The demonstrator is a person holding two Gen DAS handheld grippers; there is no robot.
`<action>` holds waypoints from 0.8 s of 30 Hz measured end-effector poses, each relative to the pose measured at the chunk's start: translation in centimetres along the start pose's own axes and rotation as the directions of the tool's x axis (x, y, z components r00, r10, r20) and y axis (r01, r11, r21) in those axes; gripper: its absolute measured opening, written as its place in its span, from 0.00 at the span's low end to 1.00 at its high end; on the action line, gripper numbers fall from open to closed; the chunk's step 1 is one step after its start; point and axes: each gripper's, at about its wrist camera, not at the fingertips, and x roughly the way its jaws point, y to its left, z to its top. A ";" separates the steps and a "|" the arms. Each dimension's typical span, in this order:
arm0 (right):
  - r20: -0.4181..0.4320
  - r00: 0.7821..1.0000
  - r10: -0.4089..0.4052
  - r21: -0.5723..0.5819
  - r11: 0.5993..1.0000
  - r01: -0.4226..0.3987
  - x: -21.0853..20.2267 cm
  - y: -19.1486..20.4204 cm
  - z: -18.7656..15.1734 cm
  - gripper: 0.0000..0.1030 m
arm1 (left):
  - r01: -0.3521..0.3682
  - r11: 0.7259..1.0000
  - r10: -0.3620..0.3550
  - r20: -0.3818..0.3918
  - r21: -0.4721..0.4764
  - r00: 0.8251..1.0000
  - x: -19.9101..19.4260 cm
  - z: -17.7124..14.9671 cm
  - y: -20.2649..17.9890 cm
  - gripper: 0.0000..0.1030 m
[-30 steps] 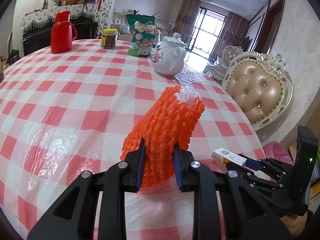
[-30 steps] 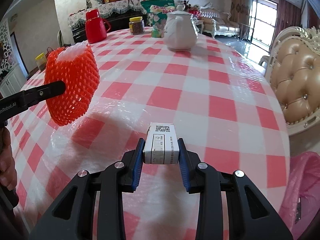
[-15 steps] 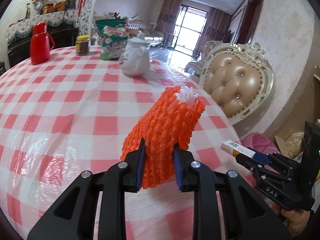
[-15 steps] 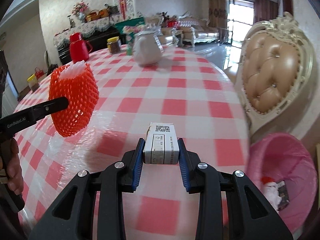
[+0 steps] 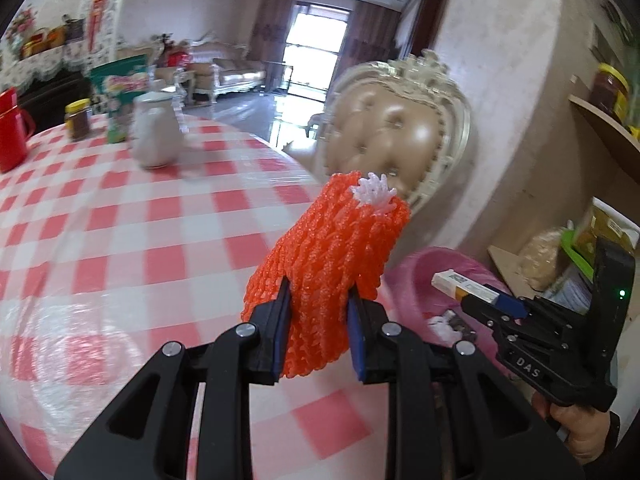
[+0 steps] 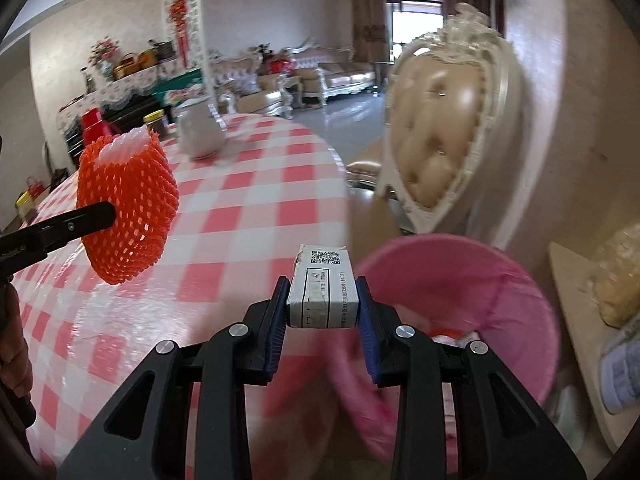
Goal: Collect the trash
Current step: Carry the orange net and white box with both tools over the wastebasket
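Observation:
My left gripper [image 5: 318,320] is shut on an orange foam fruit net [image 5: 332,256] with a white tuft at its top, held above the table's right edge. The net also shows in the right wrist view [image 6: 128,204]. My right gripper [image 6: 322,316] is shut on a small white carton [image 6: 323,292] with a QR code, held off the table's edge beside the rim of a pink trash bin [image 6: 460,276]. The carton [image 5: 460,284] and the bin [image 5: 424,268] also show in the left wrist view. The bin holds some trash.
A round table with a red-and-white checked cloth [image 5: 120,240] carries a white teapot [image 5: 154,136], a red thermos [image 5: 10,132], a jar [image 5: 78,118] and a green snack bag [image 5: 120,92]. A tufted beige chair [image 6: 448,128] stands behind the bin. A shelf with bags [image 6: 616,276] is at right.
Both grippers have swung right, off the table's edge toward the pink bin, with the net and the carton still held. The bin now fills much more of both views.

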 end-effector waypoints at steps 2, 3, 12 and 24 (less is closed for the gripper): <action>0.006 1.000 -0.020 0.016 1.000 0.020 -0.5 -1.4 -0.1 0.31 | 0.026 0.999 -0.026 -0.007 0.019 1.000 0.8 0.2 -1.8 0.24; 0.009 0.999 -0.032 0.025 0.999 0.032 -0.7 -2.1 -0.1 0.31 | 0.036 0.999 -0.036 -0.010 0.027 0.999 1.1 0.2 -2.6 0.24; 0.022 0.995 -0.100 0.089 0.991 0.097 -1.3 -7.0 -0.7 0.31 | 0.126 0.990 -0.123 -0.042 0.062 0.991 3.9 0.6 -8.7 0.24; 0.030 0.992 -0.125 0.109 0.987 0.121 -1.1 -9.5 -0.5 0.31 | 0.182 0.983 -0.178 -0.098 0.033 0.979 7.2 0.7 -11.9 0.25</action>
